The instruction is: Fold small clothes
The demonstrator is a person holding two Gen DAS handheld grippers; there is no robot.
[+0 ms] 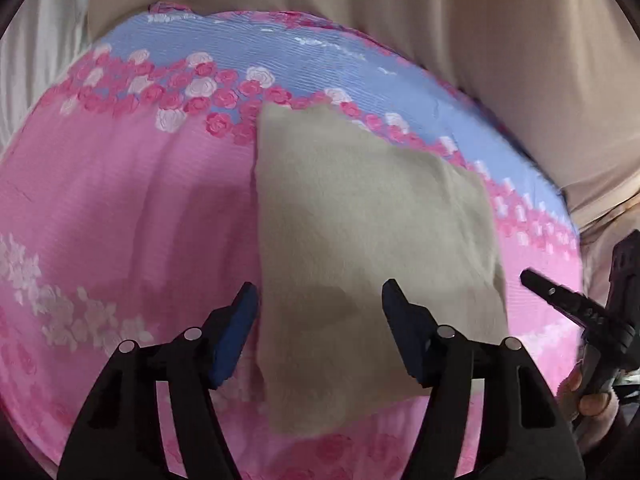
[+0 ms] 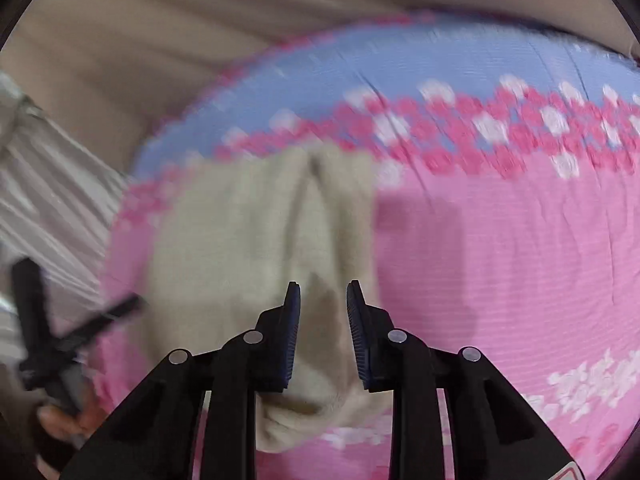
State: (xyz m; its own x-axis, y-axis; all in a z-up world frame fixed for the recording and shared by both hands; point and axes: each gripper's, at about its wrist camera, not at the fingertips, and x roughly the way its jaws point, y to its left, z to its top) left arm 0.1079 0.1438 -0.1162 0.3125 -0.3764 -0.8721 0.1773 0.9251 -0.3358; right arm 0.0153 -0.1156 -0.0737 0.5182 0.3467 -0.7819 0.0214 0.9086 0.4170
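Observation:
A beige folded garment (image 1: pixel 360 232) lies flat on a pink and blue floral sheet (image 1: pixel 120 200). In the left wrist view my left gripper (image 1: pixel 319 298) hovers over the garment's near end, open, with only the cloth below showing between its blue pads. At the right edge of that view is my right gripper (image 1: pixel 536 282), held by a hand. In the right wrist view the right gripper (image 2: pixel 324 288) hangs above the garment (image 2: pixel 240 240) with a narrow gap between its pads and nothing gripped. The left gripper (image 2: pixel 76 292) appears blurred at the left.
The floral sheet (image 2: pixel 500 260) has a blue band with pink and white roses along its far side. Beyond it lies plain beige bedding (image 1: pixel 440 20). White striped fabric (image 2: pixel 48 200) sits off the sheet's left side in the right wrist view.

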